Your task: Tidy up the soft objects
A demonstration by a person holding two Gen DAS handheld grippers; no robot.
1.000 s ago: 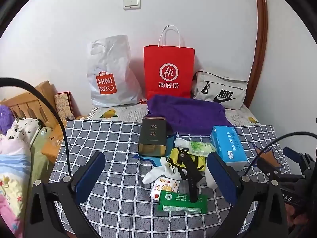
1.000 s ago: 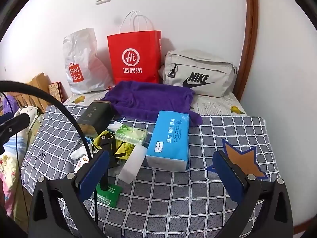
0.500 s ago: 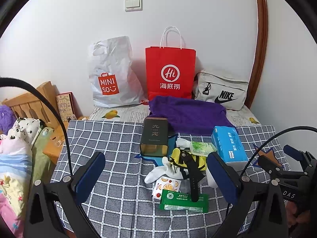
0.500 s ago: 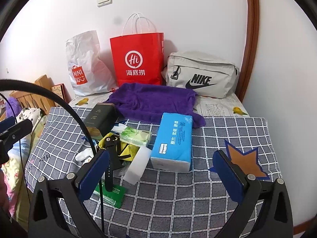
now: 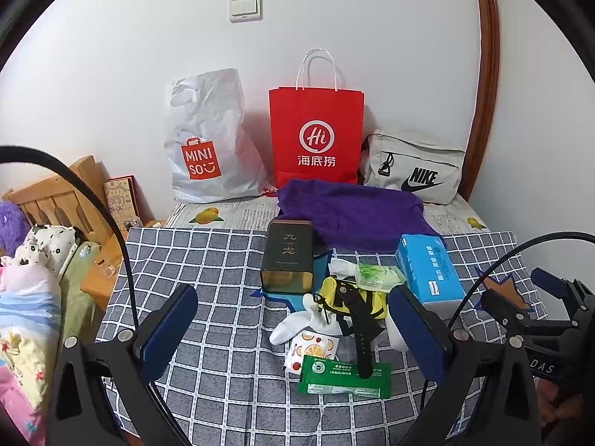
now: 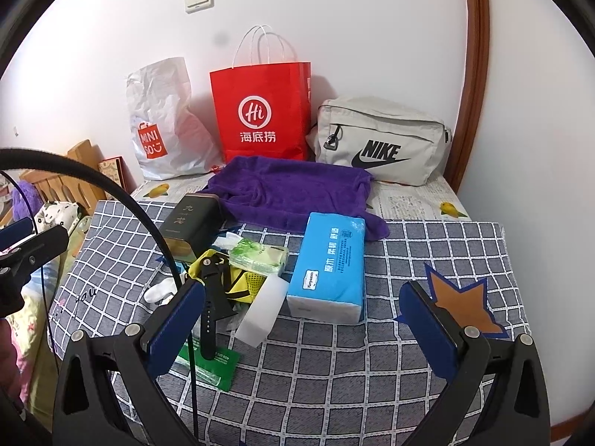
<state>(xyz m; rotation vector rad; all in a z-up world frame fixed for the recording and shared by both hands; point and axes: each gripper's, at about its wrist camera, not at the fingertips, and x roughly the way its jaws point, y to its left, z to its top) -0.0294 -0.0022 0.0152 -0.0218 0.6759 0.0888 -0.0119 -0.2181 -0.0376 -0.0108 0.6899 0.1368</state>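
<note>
A purple towel (image 5: 353, 212) (image 6: 293, 189) lies at the back of the checked cloth. In front of it is a pile: blue tissue pack (image 5: 427, 267) (image 6: 329, 264), green wipes pack (image 5: 377, 275) (image 6: 260, 256), white sock (image 5: 297, 325), yellow mesh pouch (image 5: 349, 297) (image 6: 241, 282), white sponge block (image 6: 262, 310), black watch strap (image 5: 359, 323) (image 6: 212, 308), dark tin (image 5: 287, 256) (image 6: 193, 223). My left gripper (image 5: 293, 330) is open and empty, short of the pile. My right gripper (image 6: 301, 323) is open and empty before the tissue pack.
A white MINISO bag (image 5: 208, 141), a red paper bag (image 5: 316, 133) and a grey NIKE bag (image 5: 412, 171) stand against the wall. A green sachet (image 5: 344, 375) and fruit-print packet (image 5: 312, 347) lie near the front. A bed with a wooden headboard (image 5: 48, 197) is at left.
Both cameras have drawn back and tilted slightly, so the scene sits a little lower in view. Both grippers stay open. Nothing on the table has moved.
</note>
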